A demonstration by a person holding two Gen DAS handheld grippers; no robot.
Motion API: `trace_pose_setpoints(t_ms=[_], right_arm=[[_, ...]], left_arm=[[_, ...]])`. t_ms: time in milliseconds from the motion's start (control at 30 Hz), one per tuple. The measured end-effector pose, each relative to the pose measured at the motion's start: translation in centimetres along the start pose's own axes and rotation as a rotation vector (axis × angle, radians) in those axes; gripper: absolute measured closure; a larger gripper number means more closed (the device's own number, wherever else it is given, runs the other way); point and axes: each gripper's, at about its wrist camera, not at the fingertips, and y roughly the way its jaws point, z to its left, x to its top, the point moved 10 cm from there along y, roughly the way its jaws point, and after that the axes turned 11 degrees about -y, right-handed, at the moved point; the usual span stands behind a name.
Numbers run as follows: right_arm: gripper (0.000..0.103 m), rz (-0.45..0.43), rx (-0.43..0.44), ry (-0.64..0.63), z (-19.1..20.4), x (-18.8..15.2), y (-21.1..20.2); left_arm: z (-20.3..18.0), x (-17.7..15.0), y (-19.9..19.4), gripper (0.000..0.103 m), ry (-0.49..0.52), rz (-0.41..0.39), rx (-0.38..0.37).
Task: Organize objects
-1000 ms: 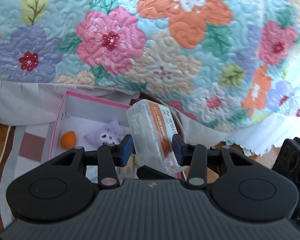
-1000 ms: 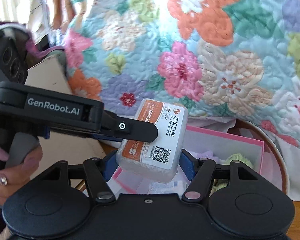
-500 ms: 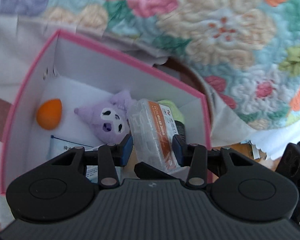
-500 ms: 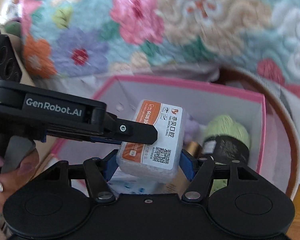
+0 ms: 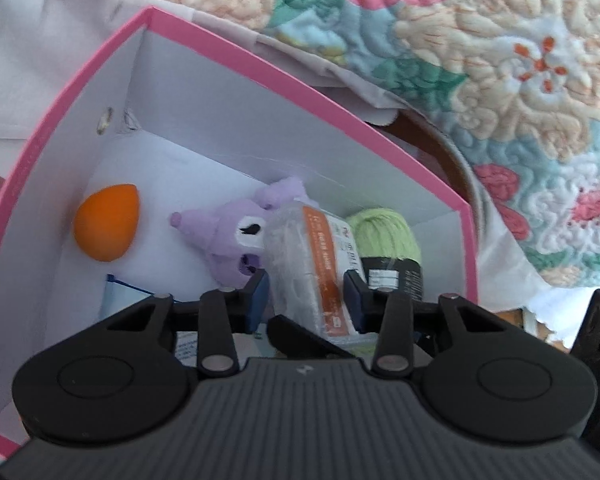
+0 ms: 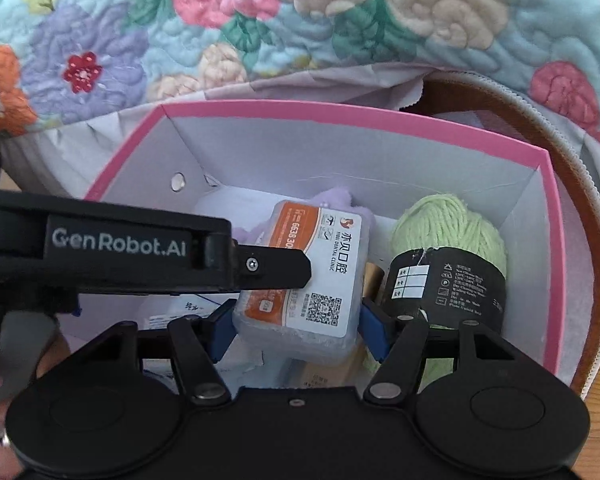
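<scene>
A clear plastic case (image 5: 308, 268) with an orange and white dental clinic label is held by both grippers. My left gripper (image 5: 306, 294) is shut on its narrow sides. My right gripper (image 6: 298, 326) is shut on it too (image 6: 312, 276). The case hangs inside a pink-rimmed white box (image 5: 260, 76), low over its contents. The left gripper's finger (image 6: 276, 268) crosses in front of the case in the right wrist view.
In the box (image 6: 380, 114) lie an orange egg-shaped sponge (image 5: 106, 226), a purple plush toy (image 5: 228, 232), a green yarn ball (image 6: 448, 236) with a black band, and paper packets (image 6: 180, 312). A floral quilt (image 5: 500, 60) hangs behind. A round brown-rimmed basket (image 6: 580, 208) stands at the right.
Both grippers have carried the case forward and down, from in front of the quilt to inside the pink box. Both stay shut on it.
</scene>
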Motion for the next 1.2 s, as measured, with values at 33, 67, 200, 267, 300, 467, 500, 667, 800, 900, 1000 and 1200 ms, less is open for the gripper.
trace_pose_setpoints(t_ms=[33,67,200,267,300,467,500,667,800,900,1000,1200], right_arm=[[0.035,0.003,0.003,0.015,-0.1,0.1,0.0],[0.035,0.008,0.01,0.034,-0.3,0.1,0.1],[0.033,-0.008,0.005,0.049,-0.5,0.4,0.5],[0.032,0.0,0.034,0.065,-0.4,0.3,0.6],[0.03,-0.005,0.046,0.072,-0.3,0.3,0.4],[0.024,-0.072,0.043,0.026,0.6,0.5,-2.2],[0.024,-0.085,0.038,0.008,0.8,0.5,-3.0],[0.024,-0.127,0.022,-0.038,1.7,-0.1,-6.4],[0.024,-0.145,0.008,-0.041,2.0,-0.3,-9.2],[0.024,-0.165,0.001,-0.022,2.1,-0.3,-11.6],[0.024,-0.193,-0.048,-0.041,2.3,-0.2,-13.9],[0.024,-0.227,-0.085,-0.048,3.2,-0.6,-17.8]], left_arm=[[0.1,0.1,-0.1,0.062,0.001,-0.001,0.013],[0.1,0.3,-0.3,0.062,0.004,-0.003,0.026],[0.4,1.0,-1.7,0.062,0.019,-0.04,0.066],[0.6,1.1,-2.4,0.062,0.014,-0.044,0.078],[0.7,1.0,-2.8,0.062,0.017,-0.047,0.088],[0.9,0.4,-4.6,0.062,0.049,-0.058,0.151],[0.9,0.2,-4.9,0.062,0.046,-0.056,0.154],[0.6,-1.1,-7.2,0.062,0.062,-0.054,0.173],[0.1,-1.9,-9.5,0.062,0.097,-0.059,0.201],[-0.6,-2.3,-11.5,0.061,0.132,-0.075,0.213],[-1.2,-2.8,-13.3,0.06,0.15,-0.08,0.215],[-1.9,-4.5,-16.8,0.058,0.197,-0.094,0.248]])
